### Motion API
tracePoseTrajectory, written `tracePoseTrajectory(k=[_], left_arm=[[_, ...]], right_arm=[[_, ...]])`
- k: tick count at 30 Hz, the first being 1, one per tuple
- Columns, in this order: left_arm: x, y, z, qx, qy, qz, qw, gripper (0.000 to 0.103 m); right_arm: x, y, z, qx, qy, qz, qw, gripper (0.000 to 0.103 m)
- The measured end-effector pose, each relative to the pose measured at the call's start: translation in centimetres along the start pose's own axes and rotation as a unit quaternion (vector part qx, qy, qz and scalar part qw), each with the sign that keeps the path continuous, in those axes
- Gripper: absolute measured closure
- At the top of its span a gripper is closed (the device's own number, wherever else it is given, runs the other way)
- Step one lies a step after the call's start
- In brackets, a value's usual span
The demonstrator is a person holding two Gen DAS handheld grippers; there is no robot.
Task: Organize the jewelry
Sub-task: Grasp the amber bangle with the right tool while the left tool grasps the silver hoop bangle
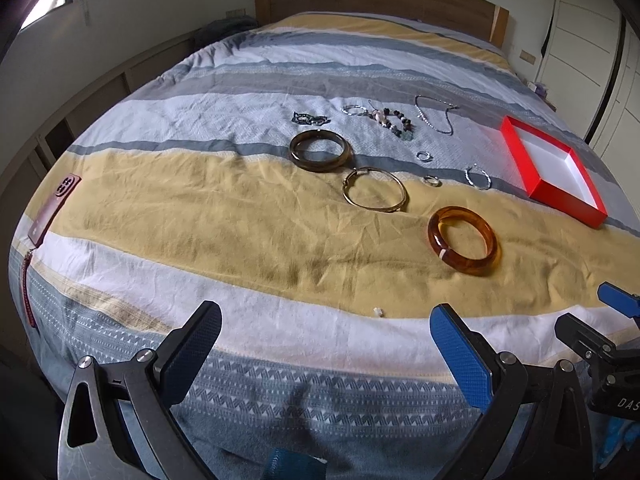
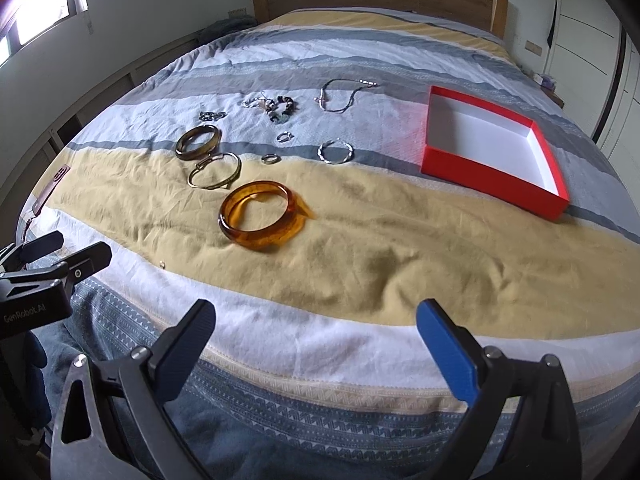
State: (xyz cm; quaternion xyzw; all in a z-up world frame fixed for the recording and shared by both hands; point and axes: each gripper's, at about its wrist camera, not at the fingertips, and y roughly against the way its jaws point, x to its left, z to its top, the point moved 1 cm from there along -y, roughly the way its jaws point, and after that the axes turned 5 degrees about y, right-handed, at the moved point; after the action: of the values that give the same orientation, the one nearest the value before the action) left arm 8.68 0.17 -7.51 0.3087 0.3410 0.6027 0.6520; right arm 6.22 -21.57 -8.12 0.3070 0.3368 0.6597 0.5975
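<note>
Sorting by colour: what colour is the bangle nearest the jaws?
Translucent amber-orange bangle, clearest in the right wrist view.

Left claw [image 1: 326, 334] hangs wide open, one dark pad and one blue pad spread far apart, holding nothing. Right claw [image 2: 316, 330] is spread just as wide and also holds nothing. Both point forward, side by side, each visible at the edge of the other's view.

On the bed [image 2: 360, 264] we see the box [image 2: 490, 168] lying far right; left of it, bangles [image 2: 260, 220] run near to far, with rings [image 2: 271, 158] between and necklaces [image 2: 344, 94] farthest.
</note>
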Motion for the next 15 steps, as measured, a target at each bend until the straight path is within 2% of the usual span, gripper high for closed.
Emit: tracePoseTrajectory(k=[4,9,12,15], left_arm=[[0.0,-1.6,1.6,0.013,0.008,0.007,0.9999,0.001],[-0.4,-4.3,4.7,0.024,0.019,-0.001,0.9995,0.001],[-0.8,-6.3,6.4,0.029,0.021,-0.003,0.9993,0.001],[-1.0,-8.9,7.9,0.043,0.029,-0.001,0.9986,0.007]], right_arm=[[-0.1,-1.0,1.3,0.002,0.004,0.012,1.0,0.006],[0.0,-3.4,3.7,0.015,0.007,0.038,0.999,0.033],[0.2,-4.9,4.9,0.02,0.01,0.055,0.998,0.039],[0.2,-6.5,5.9,0.03,0.008,0.074,0.997,0.047]])
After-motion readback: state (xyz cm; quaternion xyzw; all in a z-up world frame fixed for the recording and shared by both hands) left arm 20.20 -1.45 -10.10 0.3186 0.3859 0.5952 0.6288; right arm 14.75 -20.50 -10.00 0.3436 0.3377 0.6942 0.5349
